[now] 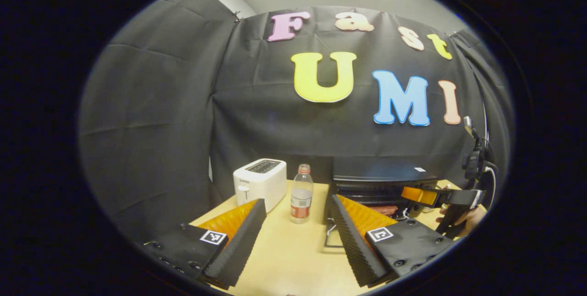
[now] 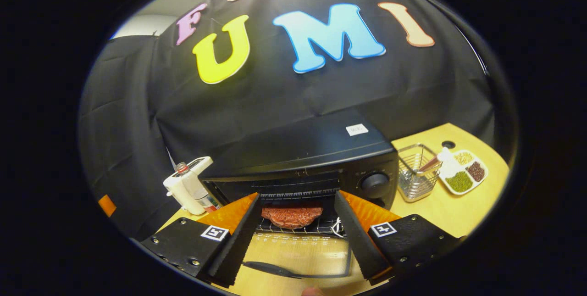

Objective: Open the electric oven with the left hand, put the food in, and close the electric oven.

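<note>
In the right gripper view, the electric oven (image 2: 316, 149) stands on the wooden worktop (image 2: 458, 213) against the booth wall, and its glass door (image 2: 302, 252) is folded down flat toward the camera, with the door handle (image 2: 275, 269) at the near edge. The food (image 2: 292, 215), a round reddish-brown patty, lies on the wire rack (image 2: 298, 228) inside the oven cavity. The right gripper (image 2: 298, 236) is held just in front of the open cavity, over the lowered door; its fingers are well apart and hold nothing, and the patty shows between them but farther back. On the oven's right front there is a round knob (image 2: 375, 183). To the right of the oven stands a wire basket (image 2: 415, 172), and beside it a white divided dish (image 2: 463, 170) with green, dark and pale grains. To the left of the oven are a white toaster (image 2: 185, 186) and a bottle (image 2: 202, 197) close to it. In the left gripper view, the left gripper (image 1: 296, 236) is over the worktop with its fingers spread apart and empty. Beyond it stand the toaster and the clear bottle with a red label, and the oven is to the right, where the right gripper and the hand (image 1: 465, 220) that holds it are seen at the oven front.
</note>
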Available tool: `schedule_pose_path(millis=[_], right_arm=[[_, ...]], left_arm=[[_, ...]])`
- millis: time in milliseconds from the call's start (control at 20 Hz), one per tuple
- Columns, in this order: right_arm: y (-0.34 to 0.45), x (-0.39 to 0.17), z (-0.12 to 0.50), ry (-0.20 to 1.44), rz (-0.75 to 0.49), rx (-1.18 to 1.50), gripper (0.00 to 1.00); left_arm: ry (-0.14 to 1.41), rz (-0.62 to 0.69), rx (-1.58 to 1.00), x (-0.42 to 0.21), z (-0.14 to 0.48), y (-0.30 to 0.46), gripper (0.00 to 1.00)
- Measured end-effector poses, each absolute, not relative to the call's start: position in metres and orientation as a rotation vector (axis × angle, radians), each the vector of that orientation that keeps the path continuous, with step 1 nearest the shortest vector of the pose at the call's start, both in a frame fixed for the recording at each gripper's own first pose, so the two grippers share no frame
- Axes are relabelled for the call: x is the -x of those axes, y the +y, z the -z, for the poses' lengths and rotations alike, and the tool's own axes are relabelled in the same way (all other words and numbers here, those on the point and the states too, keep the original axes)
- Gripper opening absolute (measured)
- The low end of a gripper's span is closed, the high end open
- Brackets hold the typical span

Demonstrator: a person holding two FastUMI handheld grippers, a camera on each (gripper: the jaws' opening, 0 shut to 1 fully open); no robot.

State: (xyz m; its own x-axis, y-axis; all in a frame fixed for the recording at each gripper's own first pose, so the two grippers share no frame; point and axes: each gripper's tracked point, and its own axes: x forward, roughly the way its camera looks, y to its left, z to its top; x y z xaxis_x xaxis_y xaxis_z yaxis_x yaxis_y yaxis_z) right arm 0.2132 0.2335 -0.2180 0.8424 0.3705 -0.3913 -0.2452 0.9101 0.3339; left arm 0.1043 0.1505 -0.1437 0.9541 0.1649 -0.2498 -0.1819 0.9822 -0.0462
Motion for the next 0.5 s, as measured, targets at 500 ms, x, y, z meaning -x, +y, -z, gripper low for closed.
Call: schedule_pose_path(millis=[500], right_arm=[[0.16,-0.149,0.134,0.277,-0.272,-0.131,0.96]], left_arm=[[0.344,-0.032,0.051,-0.113,0.193,0.08,1.0]])
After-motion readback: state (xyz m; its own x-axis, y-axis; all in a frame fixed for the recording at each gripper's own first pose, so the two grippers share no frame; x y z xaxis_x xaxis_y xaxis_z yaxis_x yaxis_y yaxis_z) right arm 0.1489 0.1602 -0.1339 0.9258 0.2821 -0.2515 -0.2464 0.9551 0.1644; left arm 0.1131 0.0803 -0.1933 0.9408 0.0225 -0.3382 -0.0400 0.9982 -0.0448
